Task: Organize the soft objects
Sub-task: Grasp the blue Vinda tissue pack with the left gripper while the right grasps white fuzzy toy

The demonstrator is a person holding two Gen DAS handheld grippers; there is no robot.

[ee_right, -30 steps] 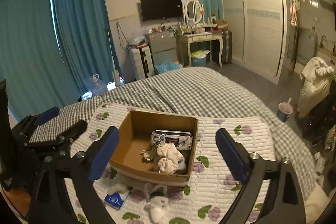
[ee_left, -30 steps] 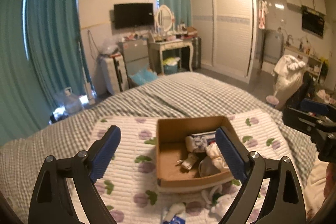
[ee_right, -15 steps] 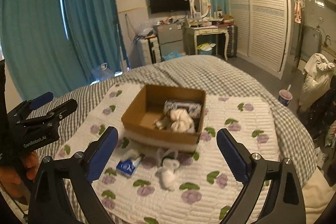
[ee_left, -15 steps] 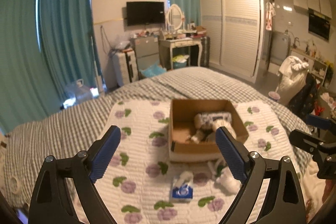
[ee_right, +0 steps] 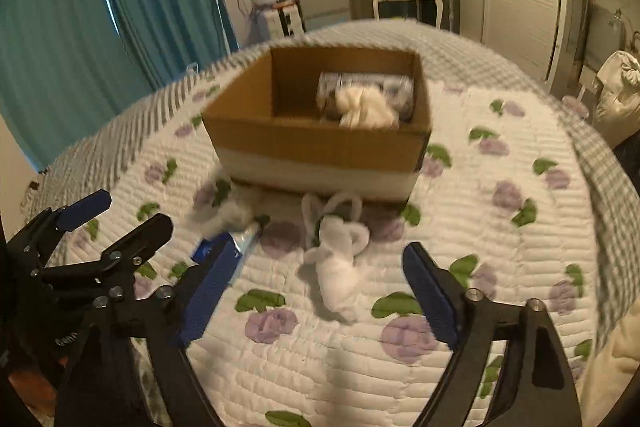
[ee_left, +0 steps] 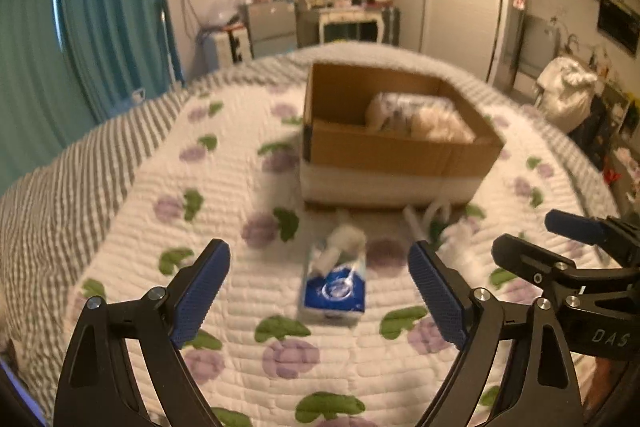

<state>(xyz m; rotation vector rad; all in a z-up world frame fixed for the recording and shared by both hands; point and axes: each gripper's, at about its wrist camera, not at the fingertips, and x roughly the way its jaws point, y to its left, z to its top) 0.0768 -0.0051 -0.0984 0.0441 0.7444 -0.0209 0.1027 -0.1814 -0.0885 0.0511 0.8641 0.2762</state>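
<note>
A blue tissue pack (ee_left: 335,287) with white tissue sticking out lies on the flowered quilt, right in front of my open, empty left gripper (ee_left: 319,287). A white plush toy (ee_right: 338,267) lies in front of my open, empty right gripper (ee_right: 316,287). The tissue pack (ee_right: 224,245) sits left of it, partly behind my left fingertip. Behind both stands a cardboard box (ee_left: 394,151) (ee_right: 320,143) that holds a patterned pack (ee_right: 364,87) and a white soft item (ee_right: 366,109).
The flowered quilt (ee_left: 224,187) covers a grey checked bed. The other gripper shows at the right edge of the left wrist view (ee_left: 580,267) and at the left of the right wrist view (ee_right: 92,251). Teal curtains, a dressing table and a wardrobe stand beyond the bed.
Both grippers have pulled back from above the box and dropped low toward the quilt. The tissue pack and the plush toy are now close in front of them. Both stay open.
</note>
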